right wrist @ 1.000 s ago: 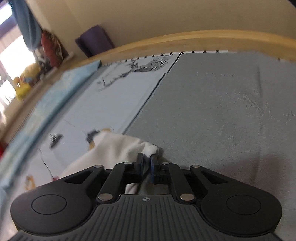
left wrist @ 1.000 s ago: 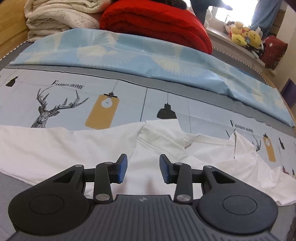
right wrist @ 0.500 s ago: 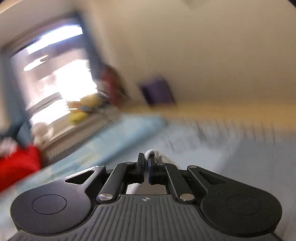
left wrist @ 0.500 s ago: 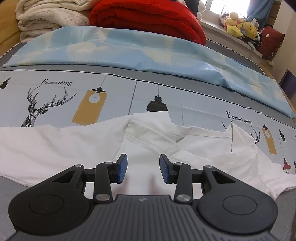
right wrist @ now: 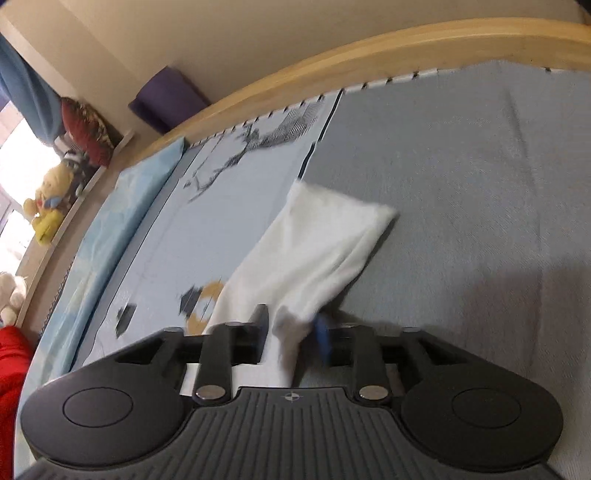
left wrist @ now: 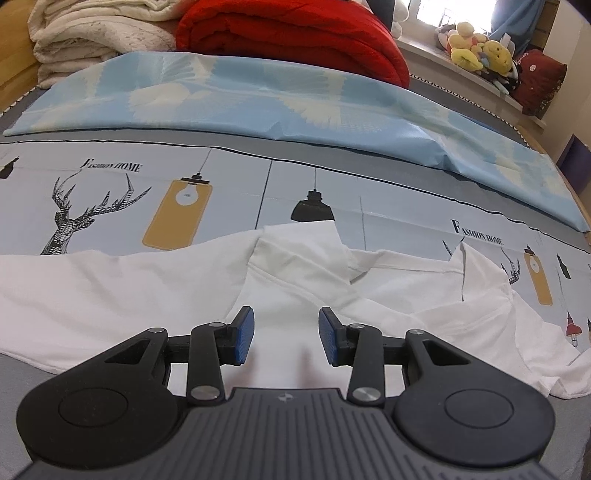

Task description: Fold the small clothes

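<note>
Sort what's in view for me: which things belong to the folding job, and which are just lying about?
Part of the job: white garment; left hand-held gripper; right hand-held gripper.

Just lying about: red quilt; cream blanket; pale blue sheet; plush toys.

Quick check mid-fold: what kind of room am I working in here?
Most likely a bedroom: the white garment lies on a bed with a printed bedsheet, folded red quilt at its far side, and plush toys on the windowsill.
</note>
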`<state>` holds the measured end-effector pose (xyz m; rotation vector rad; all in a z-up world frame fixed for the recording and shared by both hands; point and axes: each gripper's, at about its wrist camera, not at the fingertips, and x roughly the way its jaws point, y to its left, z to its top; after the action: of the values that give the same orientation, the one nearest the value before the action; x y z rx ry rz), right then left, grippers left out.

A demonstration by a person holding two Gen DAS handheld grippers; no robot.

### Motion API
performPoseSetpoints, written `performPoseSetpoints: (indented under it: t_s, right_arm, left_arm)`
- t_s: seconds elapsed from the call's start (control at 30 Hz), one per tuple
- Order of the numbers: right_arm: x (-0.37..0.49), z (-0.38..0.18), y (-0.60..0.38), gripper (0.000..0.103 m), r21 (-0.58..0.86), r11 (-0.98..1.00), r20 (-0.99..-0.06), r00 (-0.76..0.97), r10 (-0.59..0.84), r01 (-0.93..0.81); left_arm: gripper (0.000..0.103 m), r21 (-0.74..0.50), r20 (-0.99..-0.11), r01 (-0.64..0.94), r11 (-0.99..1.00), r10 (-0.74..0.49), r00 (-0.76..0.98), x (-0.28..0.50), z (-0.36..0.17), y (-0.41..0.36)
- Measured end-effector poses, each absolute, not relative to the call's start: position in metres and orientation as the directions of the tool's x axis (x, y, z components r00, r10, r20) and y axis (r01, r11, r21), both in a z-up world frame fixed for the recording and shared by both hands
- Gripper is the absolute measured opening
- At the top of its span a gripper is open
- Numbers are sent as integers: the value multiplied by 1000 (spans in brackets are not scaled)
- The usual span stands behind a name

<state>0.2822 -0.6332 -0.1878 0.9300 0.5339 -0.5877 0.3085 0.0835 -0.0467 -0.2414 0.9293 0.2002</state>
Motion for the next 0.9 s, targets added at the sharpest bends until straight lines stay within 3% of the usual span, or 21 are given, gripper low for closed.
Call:
performPoseSetpoints:
  t_s: [0.1, 0.2, 0.33, 0.5, 0.7, 0.9]
  right_arm:
    - [264, -190, -644, 3, 524, 433, -652, 672, -351, 734]
    - [261, -194, -652, 3, 484, 393, -697, 616, -366, 781]
    - [272, -169, -634, 36, 349, 447, -718, 541, -437, 824]
    - [261, -115, -592, 37, 303, 557, -658, 592, -465, 774]
    - [229, -38, -515, 37, 374, 751, -600, 759, -253, 545]
    - [151, 16, -431, 37, 347, 911, -580, 814, 23, 221]
  left_arm:
    - [43, -115, -807, -263, 958, 65, 587, 307, -42, 86]
    - [43, -127, -803, -258, 958, 54, 593, 303, -36, 93]
    - [43, -152, -796, -248, 957, 30, 605, 296, -24, 102]
    - [43, -159, -767, -218, 963, 19, 641, 275, -8, 112]
    - [43, -158, -737, -195, 968, 16, 676, 223, 16, 127]
    - [43, -197, -726, -167, 966, -29, 687, 142, 40, 145]
